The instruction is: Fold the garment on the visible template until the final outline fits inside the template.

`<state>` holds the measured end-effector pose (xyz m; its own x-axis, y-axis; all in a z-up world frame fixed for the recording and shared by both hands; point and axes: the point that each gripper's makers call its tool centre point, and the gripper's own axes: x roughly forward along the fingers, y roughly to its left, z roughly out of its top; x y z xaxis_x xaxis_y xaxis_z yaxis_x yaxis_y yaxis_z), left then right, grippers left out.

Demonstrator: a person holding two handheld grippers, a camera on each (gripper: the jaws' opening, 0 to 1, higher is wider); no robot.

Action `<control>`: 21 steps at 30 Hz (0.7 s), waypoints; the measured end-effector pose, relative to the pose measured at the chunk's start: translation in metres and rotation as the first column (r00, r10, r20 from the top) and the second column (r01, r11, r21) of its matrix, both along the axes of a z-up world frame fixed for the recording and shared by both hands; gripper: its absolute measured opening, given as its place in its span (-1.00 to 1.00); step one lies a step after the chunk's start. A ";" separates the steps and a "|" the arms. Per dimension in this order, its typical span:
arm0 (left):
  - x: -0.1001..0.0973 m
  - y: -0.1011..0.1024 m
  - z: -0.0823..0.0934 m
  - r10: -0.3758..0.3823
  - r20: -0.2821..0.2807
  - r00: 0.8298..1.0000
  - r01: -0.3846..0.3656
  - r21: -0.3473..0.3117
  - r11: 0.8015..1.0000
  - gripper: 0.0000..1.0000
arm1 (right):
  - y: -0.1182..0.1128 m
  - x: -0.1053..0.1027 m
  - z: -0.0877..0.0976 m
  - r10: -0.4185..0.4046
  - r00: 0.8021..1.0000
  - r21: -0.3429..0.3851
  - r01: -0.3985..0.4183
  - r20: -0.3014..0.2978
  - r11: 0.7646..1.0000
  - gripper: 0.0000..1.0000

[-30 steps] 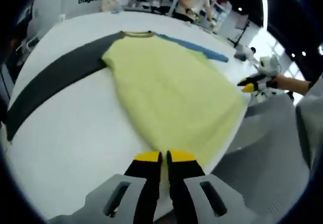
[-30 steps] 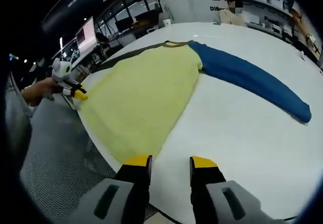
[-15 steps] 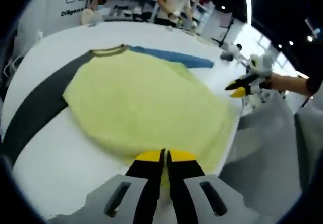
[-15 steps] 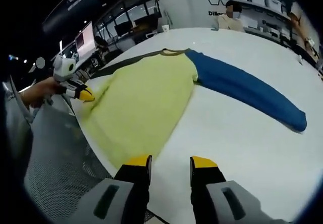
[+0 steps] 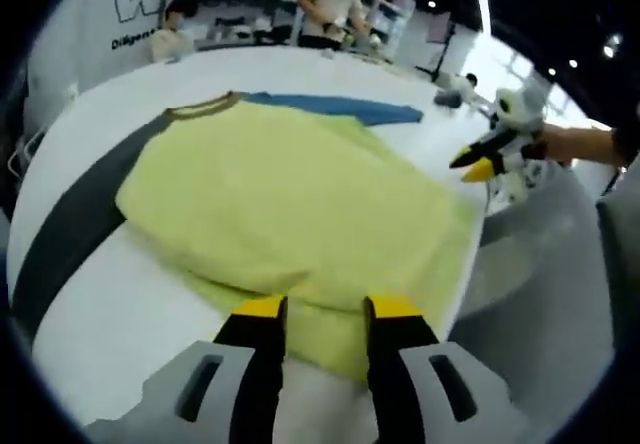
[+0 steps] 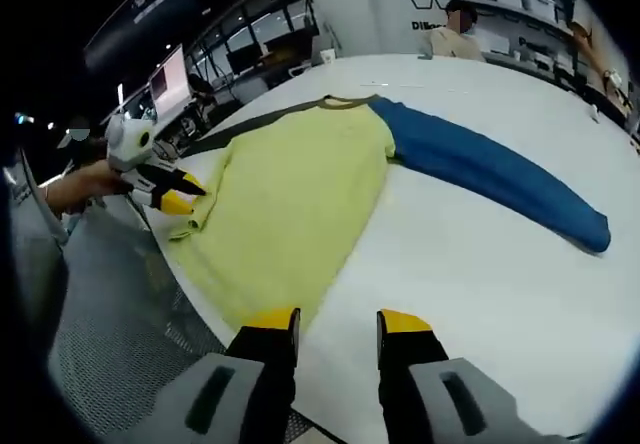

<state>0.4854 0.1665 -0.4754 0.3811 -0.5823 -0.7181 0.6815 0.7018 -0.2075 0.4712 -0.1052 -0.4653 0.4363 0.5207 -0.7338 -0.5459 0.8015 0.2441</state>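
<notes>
A: Left gripper view first. What does the garment look like?
B: A pale yellow knit top with one dark grey sleeve and one blue sleeve (image 5: 300, 189) lies on the round white table (image 5: 110, 294). Its hem is turned back over the body, a doubled layer just ahead of the jaws.
A: Room around it?
B: Bare table on the grey-sleeve side; on the other, the hem reaches the table edge.
A: The left gripper (image 5: 320, 309)?
B: Yellow-tipped jaws parted, holding nothing, over the folded hem. The right gripper (image 5: 480, 164) hovers off the far edge.

A: Right gripper view?
B: The top (image 6: 290, 199) lies flat, blue sleeve stretched across the table (image 6: 480, 264), plenty of bare white beside it.
A: The right gripper (image 6: 335, 319)?
B: Jaws apart, empty, beside the hem corner. The left gripper (image 6: 185, 199) sits at a bunched hem fold.
</notes>
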 end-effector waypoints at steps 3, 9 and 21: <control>-0.006 0.003 -0.003 -0.122 0.050 0.991 0.118 0.084 0.989 -0.42 | 0.001 -0.001 -0.001 -0.002 1.000 0.003 0.002 -0.003 1.000 -0.49; -0.015 -0.024 -0.002 -0.359 0.149 0.921 0.321 0.230 0.919 -0.30 | 0.004 -0.002 0.001 -0.008 1.000 0.007 0.008 -0.003 1.000 -0.49; -0.003 -0.030 0.004 -0.325 0.142 0.935 0.299 0.175 0.938 -0.89 | -0.002 -0.003 0.002 -0.017 1.000 -0.003 0.017 0.003 1.000 -0.49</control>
